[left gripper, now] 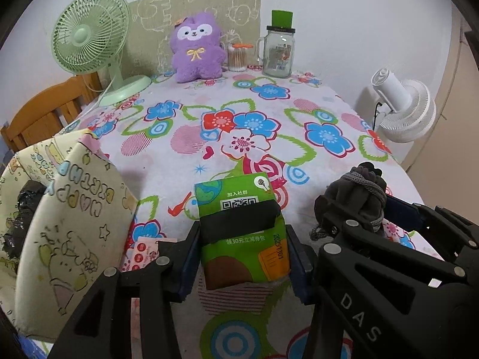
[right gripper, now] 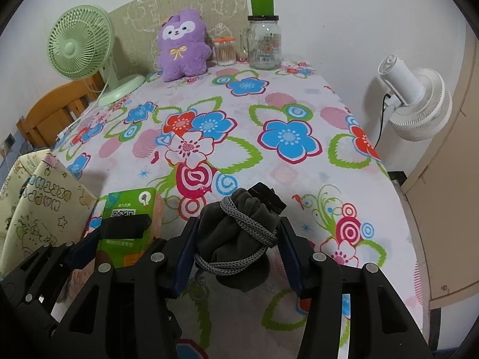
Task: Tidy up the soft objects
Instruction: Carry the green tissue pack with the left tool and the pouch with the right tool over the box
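Floral tablecloth (left gripper: 185, 149) (tissue pack (left gripper: 244, 233) between fingers (left gripper: 191, 257))

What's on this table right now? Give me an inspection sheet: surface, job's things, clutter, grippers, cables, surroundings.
Surface: floral tablecloth covers the table.
Job's things: green tissue pack; grey drawstring pouch; purple plush at the back; patterned fabric bin at the left edge.
Clutter: green fan, cotton-swab tub, glass jar.
Grippers: left gripper shut on the pack; right gripper shut on the pouch.
Cables: green fan's cord; white fan's black cord.
Surroundings: white fan, wooden chair, wall.
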`<state>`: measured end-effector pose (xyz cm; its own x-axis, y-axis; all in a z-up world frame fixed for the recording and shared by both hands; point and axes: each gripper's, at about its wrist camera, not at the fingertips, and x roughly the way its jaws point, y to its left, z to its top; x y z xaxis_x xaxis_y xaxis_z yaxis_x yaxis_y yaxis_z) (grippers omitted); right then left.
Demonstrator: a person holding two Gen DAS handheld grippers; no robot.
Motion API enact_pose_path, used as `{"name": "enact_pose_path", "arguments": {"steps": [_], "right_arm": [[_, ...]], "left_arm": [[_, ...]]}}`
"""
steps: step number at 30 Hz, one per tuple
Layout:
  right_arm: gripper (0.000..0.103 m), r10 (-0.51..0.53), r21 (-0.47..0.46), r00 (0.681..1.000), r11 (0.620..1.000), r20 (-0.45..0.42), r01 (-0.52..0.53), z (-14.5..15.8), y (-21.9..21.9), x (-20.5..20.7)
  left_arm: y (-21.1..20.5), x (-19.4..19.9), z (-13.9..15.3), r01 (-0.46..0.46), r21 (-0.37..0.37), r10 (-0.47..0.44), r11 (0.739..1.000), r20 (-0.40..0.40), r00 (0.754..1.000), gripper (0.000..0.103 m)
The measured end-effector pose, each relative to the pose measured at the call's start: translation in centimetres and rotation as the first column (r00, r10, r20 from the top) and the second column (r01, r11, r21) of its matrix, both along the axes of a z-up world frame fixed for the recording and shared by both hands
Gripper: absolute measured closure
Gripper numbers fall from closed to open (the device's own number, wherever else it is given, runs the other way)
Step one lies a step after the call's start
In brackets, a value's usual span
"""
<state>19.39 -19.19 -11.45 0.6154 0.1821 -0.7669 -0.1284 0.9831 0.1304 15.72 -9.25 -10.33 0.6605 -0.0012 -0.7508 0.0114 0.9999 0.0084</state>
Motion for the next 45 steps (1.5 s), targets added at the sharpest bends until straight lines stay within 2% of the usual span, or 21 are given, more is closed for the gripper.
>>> {"name": "enact_pose_path", "arguments": {"steps": [45], "right_arm": [[0.049, -0.008, -0.032, 0.981, 0.999, 0.193, 0.015, 7.8, 1.4, -10.5]], "left_arm": [[1.3, -9.3, 6.8, 0.059, 0.012, -0.061, 0.998, 0.165, 0.985, 0.051]]}}
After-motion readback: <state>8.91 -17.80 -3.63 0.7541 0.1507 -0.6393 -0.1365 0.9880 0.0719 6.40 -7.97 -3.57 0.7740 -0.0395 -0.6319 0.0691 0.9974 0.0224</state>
